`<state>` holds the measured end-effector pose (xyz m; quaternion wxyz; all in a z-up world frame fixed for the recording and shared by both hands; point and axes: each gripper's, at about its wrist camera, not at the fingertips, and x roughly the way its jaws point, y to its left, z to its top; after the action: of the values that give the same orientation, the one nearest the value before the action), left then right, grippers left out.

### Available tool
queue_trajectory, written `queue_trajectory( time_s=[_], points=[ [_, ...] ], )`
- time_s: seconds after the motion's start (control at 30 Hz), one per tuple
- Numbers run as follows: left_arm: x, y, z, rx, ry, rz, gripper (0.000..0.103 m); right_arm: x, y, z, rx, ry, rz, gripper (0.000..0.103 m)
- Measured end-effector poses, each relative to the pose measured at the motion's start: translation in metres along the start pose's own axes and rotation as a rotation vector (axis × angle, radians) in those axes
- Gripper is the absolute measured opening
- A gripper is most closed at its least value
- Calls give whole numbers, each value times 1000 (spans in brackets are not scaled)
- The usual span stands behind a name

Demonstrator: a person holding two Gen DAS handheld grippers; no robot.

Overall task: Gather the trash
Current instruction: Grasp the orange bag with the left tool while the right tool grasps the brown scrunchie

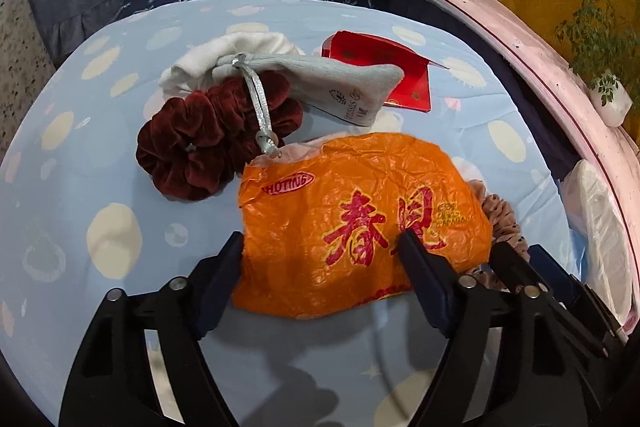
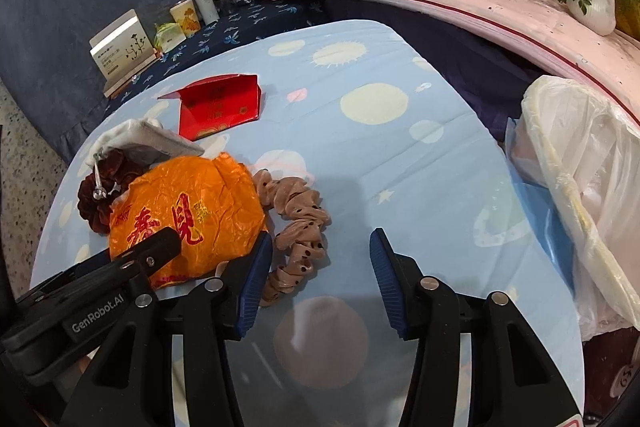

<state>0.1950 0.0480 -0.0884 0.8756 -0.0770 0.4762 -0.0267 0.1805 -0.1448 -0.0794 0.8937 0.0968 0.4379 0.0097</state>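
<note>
Little of the task appears done. Nearest, the left gripper (image 1: 320, 259) is seen spread around the near part of the orange bag (image 1: 360, 219), one finger at the bag's left edge and the other lying over its printed face. Whether the pads already press the plastic cannot be told; no pinch is shown, so the bag is judged not yet lifted. It lies flat and crumpled on the blue worktop (image 1: 120, 187).

The right gripper (image 2: 320, 267) is held just right of the bag, its jaws apart with nothing between them; only bare worktop is seen in the gap. Its left finger stands just beside the tan scrunchie (image 2: 298, 227), which lies against the bag's right edge.

Beyond the bag, a dark red scrunchie (image 1: 192, 155) is seen touching its far left corner, with a grey pouch (image 1: 340, 87) resting partly on it, a silver cord trailing down, and a white cloth (image 1: 240, 47) behind. Further off lies a red envelope (image 1: 380, 67), opened.

At the right edge, a bin lined with a clear bag (image 2: 580, 155) is seen beside the worktop; what it holds cannot be made out. It is judged the likely destination.

Still to be done: the orange bag gripped and carried across, and probably the red envelope. The scrunchies, pouch and cloth are judged likelier to be belongings than trash. Boxes and jars at the far edge are untouched.
</note>
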Motion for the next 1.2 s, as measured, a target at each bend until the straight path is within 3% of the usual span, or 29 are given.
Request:
queue_trajectory(
  time_s=[0.23, 0.37, 0.77, 1.2],
  points=[
    [-3, 0, 0, 9, -11, -40, 38, 4, 9, -1, -30, -2, -9, 22],
    [-5, -3, -2, 24, -9, -74, 24, 2, 8, -1, -22, 1, 1, 14],
    [-36, -15, -1, 37, -52, -103, 19, -47, -20, 8, 33, -109, -23, 13],
    [-81, -61, -1, 109, -120, -130, 19, -115, -65, 19, 94, -239, -36, 13]
  ],
)
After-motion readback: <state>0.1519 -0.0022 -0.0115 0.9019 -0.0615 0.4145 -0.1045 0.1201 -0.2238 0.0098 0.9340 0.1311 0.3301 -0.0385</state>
